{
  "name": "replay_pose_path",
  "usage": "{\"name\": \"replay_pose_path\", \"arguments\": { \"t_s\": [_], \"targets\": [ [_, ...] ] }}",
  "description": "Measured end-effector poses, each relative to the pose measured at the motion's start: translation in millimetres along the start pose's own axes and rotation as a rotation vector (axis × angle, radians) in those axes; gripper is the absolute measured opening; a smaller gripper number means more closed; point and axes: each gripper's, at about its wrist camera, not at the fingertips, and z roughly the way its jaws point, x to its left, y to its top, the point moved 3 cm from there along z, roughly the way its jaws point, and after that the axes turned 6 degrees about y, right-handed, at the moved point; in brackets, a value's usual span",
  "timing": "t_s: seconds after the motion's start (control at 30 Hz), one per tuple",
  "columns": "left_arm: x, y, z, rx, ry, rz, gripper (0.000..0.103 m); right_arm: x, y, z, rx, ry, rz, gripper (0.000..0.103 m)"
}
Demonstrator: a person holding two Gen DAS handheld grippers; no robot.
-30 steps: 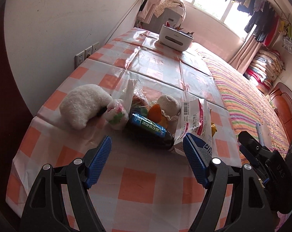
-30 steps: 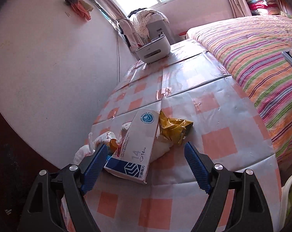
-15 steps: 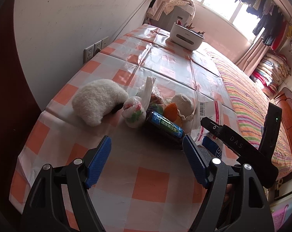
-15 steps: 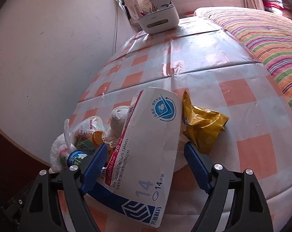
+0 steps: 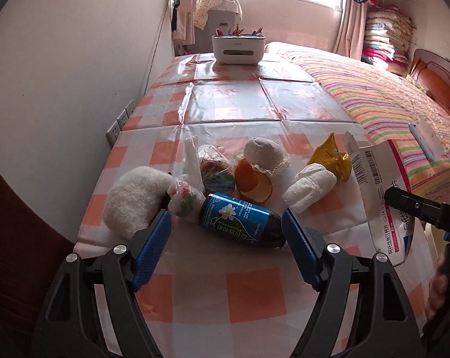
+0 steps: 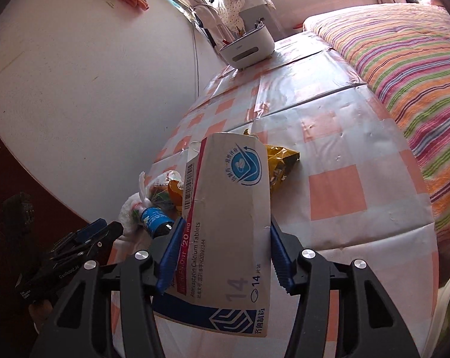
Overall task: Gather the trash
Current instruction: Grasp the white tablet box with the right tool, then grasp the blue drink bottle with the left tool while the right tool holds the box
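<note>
Both tongs differ: right gripper (image 6: pixel 223 252), jaws just closing, clamps the medicine box (image 6: pixel 225 223); left gripper (image 5: pixel 226 249) gapes empty, bottle (image 5: pixel 243 223) at twelve o'clock.

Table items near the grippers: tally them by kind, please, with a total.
Soft white things: 3, a fluffy plush, a knit sock ball, a rolled cloth
Bottles: 1, blue-label bottle
Plastic bags: 2
Orange peel: 1
Yellow wrapper: 1
Tablet box, in the right gripper: 1
Total: 9
</note>
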Motion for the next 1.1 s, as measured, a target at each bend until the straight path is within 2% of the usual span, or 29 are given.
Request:
{"name": "replay_pose_path", "arguments": {
  "t_s": [0.1,0.13,0.17,0.2,0.27,0.33,0.4,0.53,0.8,0.9,0.97,1.1],
  "targets": [
    [-14.3,2.4,9.2,-0.031,-0.001,0.288,0.075,-7.3,-6.1,-12.2,0.007,0.034,0.031,0.052],
    [-15.3,1.2,15.9,-0.009,0.012,0.343,0.075,-8.6,-7.7,-15.4,0.009,0.042,0.037,0.052],
    [-13.6,0.3,25.0,0.040,0.036,0.358,0.075,-7.9,-8.2,-18.7,0.007,0.046,0.036,0.052],
    [-10.2,0.0,36.2,0.124,0.053,0.332,0.075,-7.2,-8.4,-22.0,0.002,0.045,0.029,0.052],
    [-3.4,-1.8,52.4,0.277,0.007,0.221,0.075,-4.8,-7.2,-27.4,-0.012,0.039,0.008,0.052],
    [4.9,-1.8,62.0,0.381,-0.046,0.060,0.075,-2.4,-6.0,-30.7,-0.026,0.042,-0.001,0.052],
    [10.1,-0.9,67.9,0.449,-0.102,-0.106,0.075,-2.0,-4.5,-33.8,-0.034,0.052,0.001,0.052],
    [9.3,4.6,73.2,0.508,-0.151,-0.303,0.075,-2.3,-4.0,-41.1,-0.042,0.084,0.014,0.052],
    [9.8,2.6,96.2,0.614,-0.149,-0.679,0.075,-3.7,-3.8,-54.9,-0.060,0.111,0.020,0.052],
    [12.9,-3.0,103.5,0.634,-0.118,-0.771,0.075,-3.8,-3.6,-59.8,-0.068,0.119,0.019,0.052],
    [18.3,-3.4,101.2,0.614,-0.091,-0.825,0.076,-3.1,-3.3,-62.6,-0.072,0.127,0.017,0.052],
    [25.5,-4.0,98.9,0.598,-0.057,-0.856,0.072,-2.1,-3.2,-66.3,-0.078,0.134,0.016,0.052]
  ]
}}
